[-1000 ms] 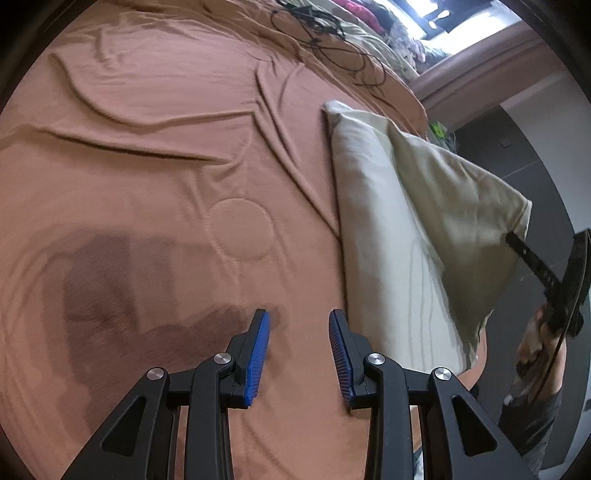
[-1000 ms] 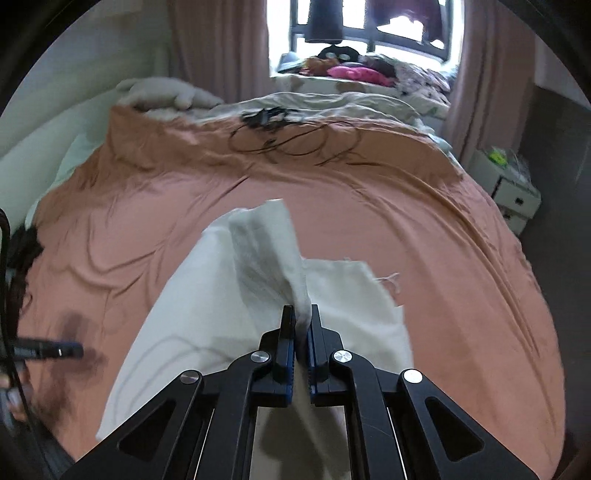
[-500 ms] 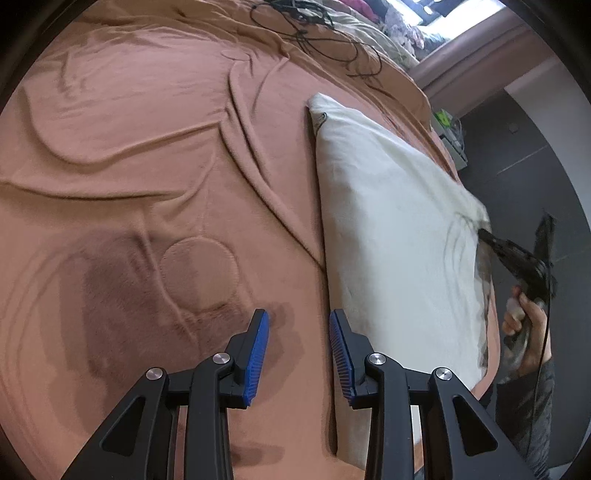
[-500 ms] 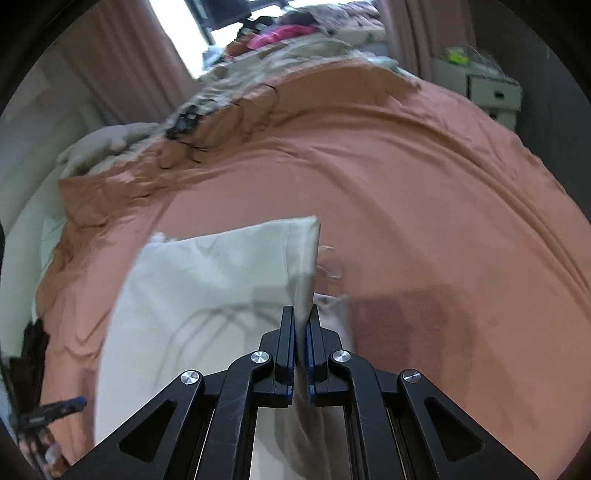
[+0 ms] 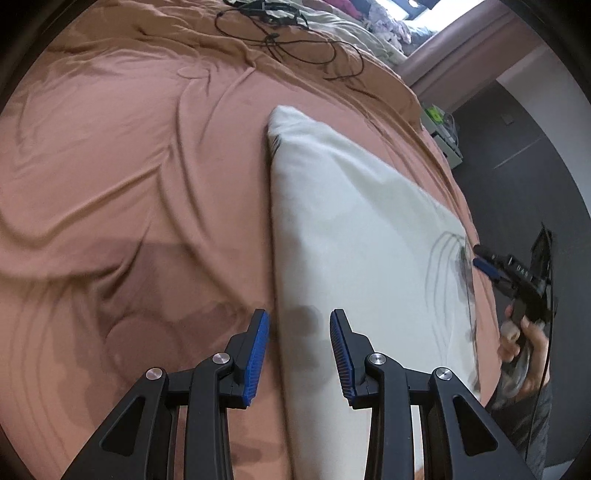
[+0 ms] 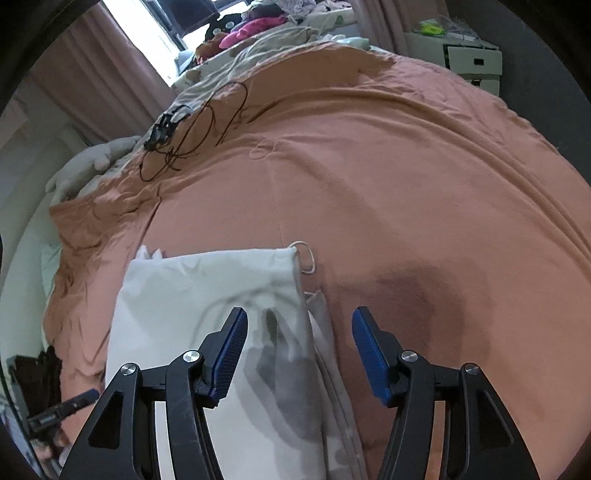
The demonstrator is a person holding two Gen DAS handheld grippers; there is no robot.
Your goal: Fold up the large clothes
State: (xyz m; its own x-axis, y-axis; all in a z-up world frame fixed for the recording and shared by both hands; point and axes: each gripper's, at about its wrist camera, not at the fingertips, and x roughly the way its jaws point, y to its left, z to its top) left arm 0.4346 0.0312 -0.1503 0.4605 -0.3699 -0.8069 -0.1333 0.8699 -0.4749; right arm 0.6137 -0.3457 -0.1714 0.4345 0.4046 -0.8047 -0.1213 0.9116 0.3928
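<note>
Right gripper point(image 6: 299, 350): jaws opening, pads clear of the cloth; the folded edge of the white garment point(image 6: 207, 291) lies flat between and below them, its drawstring loop point(image 6: 308, 258) just ahead. Left gripper point(image 5: 299, 354): partly open, holding nothing, poised over the garment's point(image 5: 354, 236) opposite long edge. Garment rests on the brown bedspread point(image 5: 122, 166). Black cables point(image 6: 192, 136) lie well beyond, near the window point(image 6: 159, 33).

LIGHT: daylight from window point(image 6: 177, 48), blown out, room dim | SHADOWS: soft gripper shadows on brown bedspread point(image 6: 424, 206) and cream garment point(image 5: 351, 229) | BLUR: slight motion smear in left view | DISTORTION: strong fisheye bending, black vignette at corners
</note>
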